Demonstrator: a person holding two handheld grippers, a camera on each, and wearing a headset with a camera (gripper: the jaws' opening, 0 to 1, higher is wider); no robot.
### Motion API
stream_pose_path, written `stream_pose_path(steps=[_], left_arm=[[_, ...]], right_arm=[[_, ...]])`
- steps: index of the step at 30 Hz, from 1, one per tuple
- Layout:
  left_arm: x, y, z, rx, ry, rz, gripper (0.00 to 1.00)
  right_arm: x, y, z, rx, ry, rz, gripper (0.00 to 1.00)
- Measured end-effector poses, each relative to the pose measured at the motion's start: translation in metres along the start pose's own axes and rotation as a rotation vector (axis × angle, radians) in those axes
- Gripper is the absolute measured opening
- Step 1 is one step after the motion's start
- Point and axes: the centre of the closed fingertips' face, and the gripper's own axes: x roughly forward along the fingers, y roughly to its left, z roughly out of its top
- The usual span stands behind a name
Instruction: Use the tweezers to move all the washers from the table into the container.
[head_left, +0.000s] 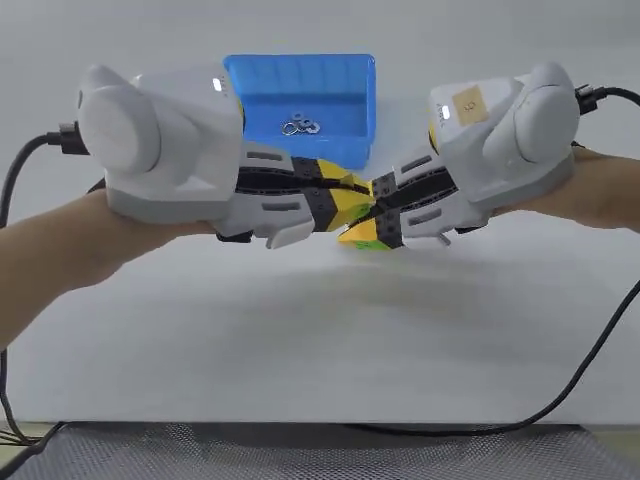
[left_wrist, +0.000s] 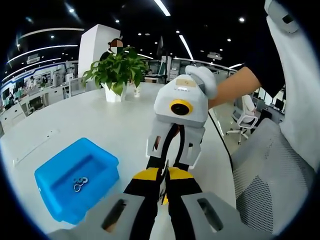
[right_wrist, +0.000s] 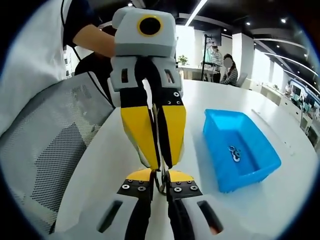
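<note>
Bench check, all places taken from the blue container (head_left: 300, 62). We count one container, standing toward the far side of the white table (head_left: 300, 340), open top up, walls upright. The washers (head_left: 300, 126) lie in a small cluster on its floor. We make out at least two rings and cannot resolve the full count. Two grippers meet tip to tip just in front of the container's near wall, above the table: the left gripper (head_left: 352, 198) comes in from the container's left, the right gripper (head_left: 388, 200) from its right. One thin metal piece (right_wrist: 160, 182) runs between both pairs of jaws. The left jaws press against it. The right jaws are drawn to a narrow slit around its other end, and we cannot tell whether they pinch it. On the near side of the container, bare tabletop runs to the table's edge, where one mesh chair (head_left: 300, 455) sits below. One potted plant (left_wrist: 117, 70) stands well beyond the container.
</note>
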Motion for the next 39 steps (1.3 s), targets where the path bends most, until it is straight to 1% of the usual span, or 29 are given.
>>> stream_pose_path(steps=[6,8,11,15,17,21,24,28,31,33,36,39], left_arm=[[0.001,0.001,0.0,0.012,0.013,-0.003,0.08],[0.002,0.001,-0.001,0.008,0.027,-0.006,0.09],[0.002,0.0,-0.002,0.021,0.036,-0.014,0.1],[0.002,0.0,-0.004,0.022,0.05,-0.022,0.11],[0.003,-0.001,-0.003,0.024,0.052,-0.028,0.12],[0.002,-0.002,-0.003,0.026,0.055,-0.034,0.12],[0.001,-0.001,-0.004,0.037,0.062,-0.031,0.13],[-0.003,0.0,-0.004,0.039,0.071,-0.035,0.16],[-0.007,0.0,-0.008,0.061,0.096,-0.039,0.16],[-0.013,-0.001,-0.009,0.052,0.102,-0.049,0.16],[-0.02,0.0,-0.01,0.047,0.105,-0.039,0.17],[-0.025,0.004,-0.012,0.049,0.112,-0.018,0.18]], right_arm=[[0.0,-0.001,0.001,0.007,-0.013,-0.008,0.1],[0.0,-0.001,0.001,0.012,-0.022,-0.012,0.1],[0.001,-0.001,0.002,0.02,-0.031,-0.014,0.1],[0.002,0.001,0.004,0.02,-0.037,-0.012,0.1],[0.003,-0.001,0.003,0.019,-0.038,-0.011,0.1],[0.005,0.001,0.004,0.019,-0.044,-0.008,0.1],[0.006,0.0,0.005,0.02,-0.048,-0.009,0.1],[0.006,0.0,0.005,0.019,-0.051,-0.01,0.09],[0.006,0.0,0.007,0.022,-0.056,-0.013,0.09],[0.005,-0.001,0.006,0.023,-0.059,-0.017,0.09],[0.004,-0.004,0.007,0.025,-0.061,-0.024,0.09],[0.003,-0.004,0.008,0.033,-0.065,-0.03,0.09]])
